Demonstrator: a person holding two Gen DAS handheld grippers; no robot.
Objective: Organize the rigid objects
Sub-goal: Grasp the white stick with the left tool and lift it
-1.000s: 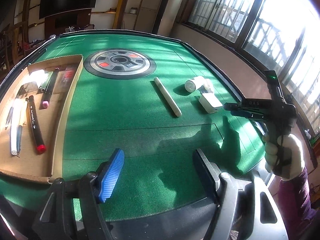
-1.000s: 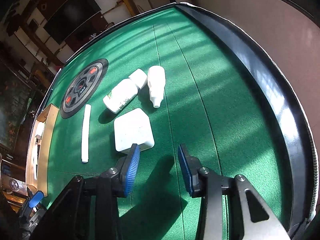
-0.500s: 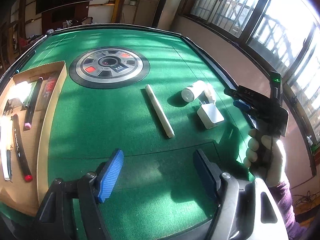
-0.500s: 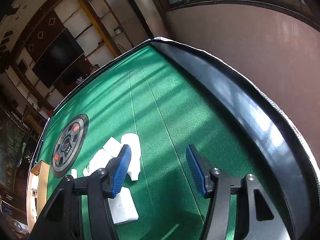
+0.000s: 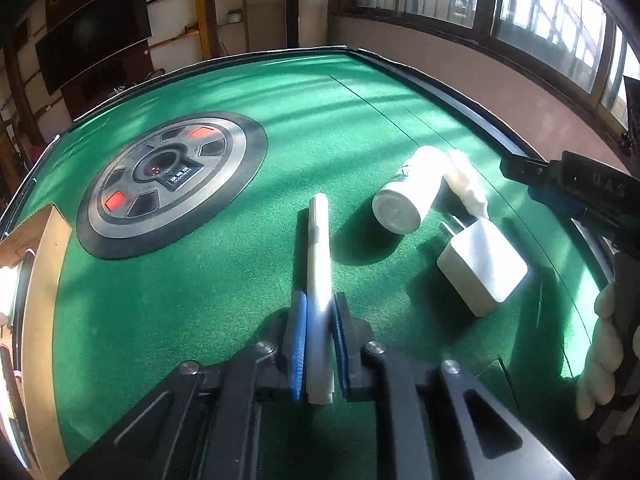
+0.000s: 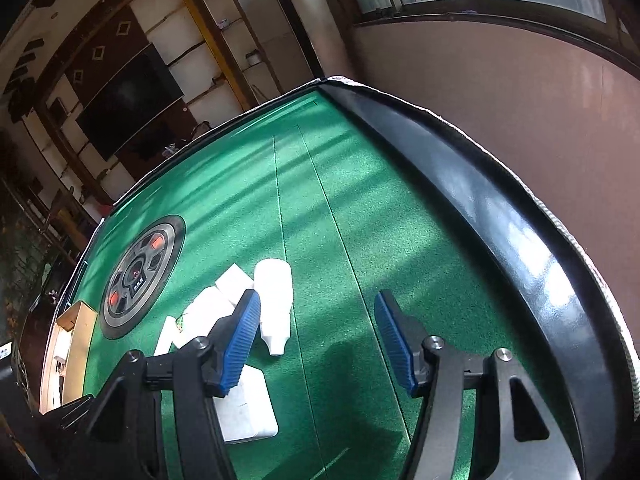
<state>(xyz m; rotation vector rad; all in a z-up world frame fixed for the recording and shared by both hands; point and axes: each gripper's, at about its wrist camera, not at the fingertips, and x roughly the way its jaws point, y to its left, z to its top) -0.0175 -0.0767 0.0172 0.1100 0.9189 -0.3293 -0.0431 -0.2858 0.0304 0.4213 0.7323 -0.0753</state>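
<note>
My left gripper (image 5: 319, 316) is shut on the near end of a long white marker (image 5: 318, 248) that lies on the green table. To its right lie a white bottle (image 5: 408, 192), a small white dropper bottle (image 5: 466, 182) and a white charger plug (image 5: 482, 266). My right gripper (image 6: 316, 340) is open and empty above the felt, right of the dropper bottle (image 6: 274, 300) and the charger (image 6: 246, 412). It also shows in the left wrist view (image 5: 568, 188), at the right edge, held by a gloved hand.
A cardboard tray (image 5: 38, 280) with pens stands at the left; it also shows in the right wrist view (image 6: 74, 344). A round black and grey disc (image 5: 172, 180) is set in the table's middle. The black table rim (image 6: 500, 220) runs along the right.
My left gripper has moved forward to the white marker and closed on it. My right gripper has tilted up and spread wider, away from the charger.
</note>
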